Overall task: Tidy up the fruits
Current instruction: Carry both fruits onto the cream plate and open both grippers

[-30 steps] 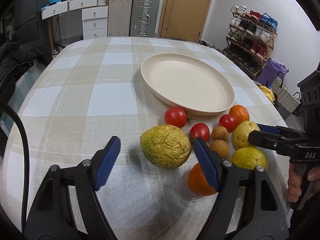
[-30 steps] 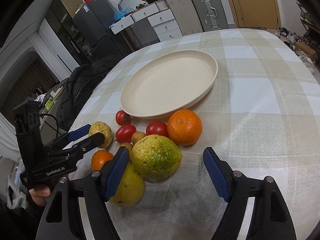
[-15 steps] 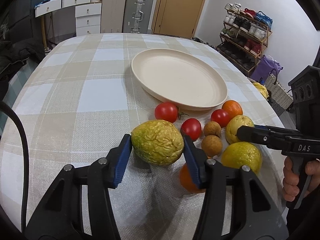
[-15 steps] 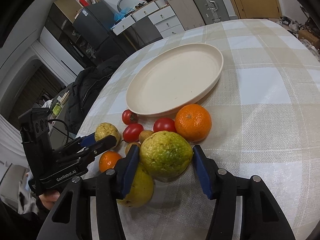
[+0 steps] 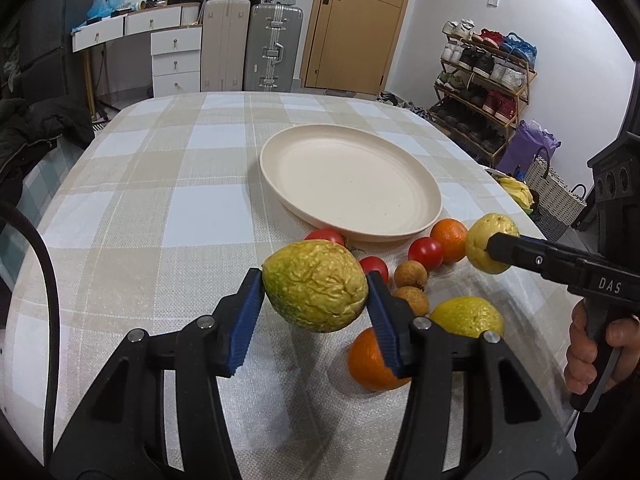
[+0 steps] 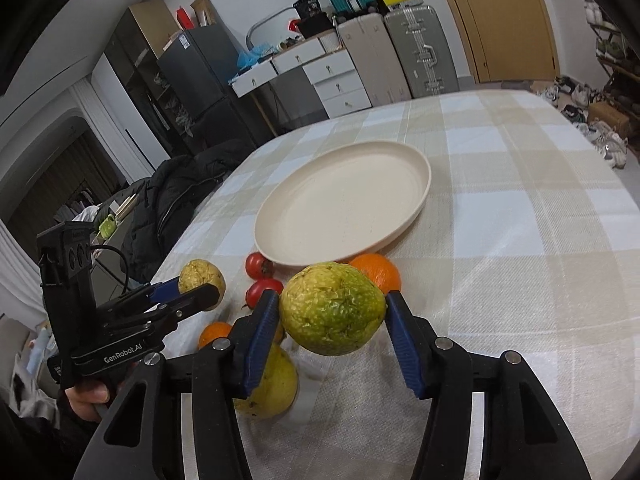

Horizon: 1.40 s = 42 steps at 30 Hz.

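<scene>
My left gripper (image 5: 316, 276) is shut on a wrinkled yellow-green fruit (image 5: 316, 286), held just above the checked cloth. My right gripper (image 6: 332, 304) is shut on a greener wrinkled fruit (image 6: 332, 308), also off the table. Each gripper shows in the other's view with its fruit: the right gripper (image 5: 494, 250), the left gripper (image 6: 202, 286). A cream plate (image 5: 352, 184) (image 6: 340, 208) lies beyond with nothing on it. Before it lie three tomatoes (image 5: 426, 250), two oranges (image 5: 450, 234) (image 5: 372, 362), two brown longans (image 5: 410, 274) and a yellow fruit (image 5: 466, 316).
The table's edge curves close on the right, past it bananas (image 5: 516, 194), a woven basket (image 5: 554, 196) and a shoe rack (image 5: 484, 80). A dark jacket (image 6: 172, 200) hangs by the left edge. A person's hand (image 5: 592, 352) grips the right handle.
Both grippers closed from open onto the wrinkled fruits between their pads. Both fruits have since risen off the cloth, and the plate sits lower and nearer in each view.
</scene>
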Each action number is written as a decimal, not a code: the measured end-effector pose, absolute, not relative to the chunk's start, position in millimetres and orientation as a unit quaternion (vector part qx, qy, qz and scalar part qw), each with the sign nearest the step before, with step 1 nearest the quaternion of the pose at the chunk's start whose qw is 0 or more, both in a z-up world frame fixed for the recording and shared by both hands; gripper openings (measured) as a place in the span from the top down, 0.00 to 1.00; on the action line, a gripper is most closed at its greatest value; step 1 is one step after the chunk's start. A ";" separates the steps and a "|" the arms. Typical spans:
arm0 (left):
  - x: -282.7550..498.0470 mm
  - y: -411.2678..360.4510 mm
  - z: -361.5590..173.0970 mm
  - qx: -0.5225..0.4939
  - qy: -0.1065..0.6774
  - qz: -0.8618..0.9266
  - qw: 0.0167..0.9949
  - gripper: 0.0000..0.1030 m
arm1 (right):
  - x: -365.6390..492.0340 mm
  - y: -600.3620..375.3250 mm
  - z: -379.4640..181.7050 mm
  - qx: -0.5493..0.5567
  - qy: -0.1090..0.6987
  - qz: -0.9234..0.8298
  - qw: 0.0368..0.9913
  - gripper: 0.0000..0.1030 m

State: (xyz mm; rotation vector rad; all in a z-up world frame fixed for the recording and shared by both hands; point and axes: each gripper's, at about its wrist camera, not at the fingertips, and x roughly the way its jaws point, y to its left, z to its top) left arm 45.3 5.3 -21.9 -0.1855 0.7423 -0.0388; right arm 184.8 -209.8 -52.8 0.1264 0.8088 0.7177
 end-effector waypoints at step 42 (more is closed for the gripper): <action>94.6 -7.9 8.7 -0.063 0.325 -0.016 0.943 0.52 | 234.7 -193.3 -36.1 0.043 0.351 0.338 0.872 0.46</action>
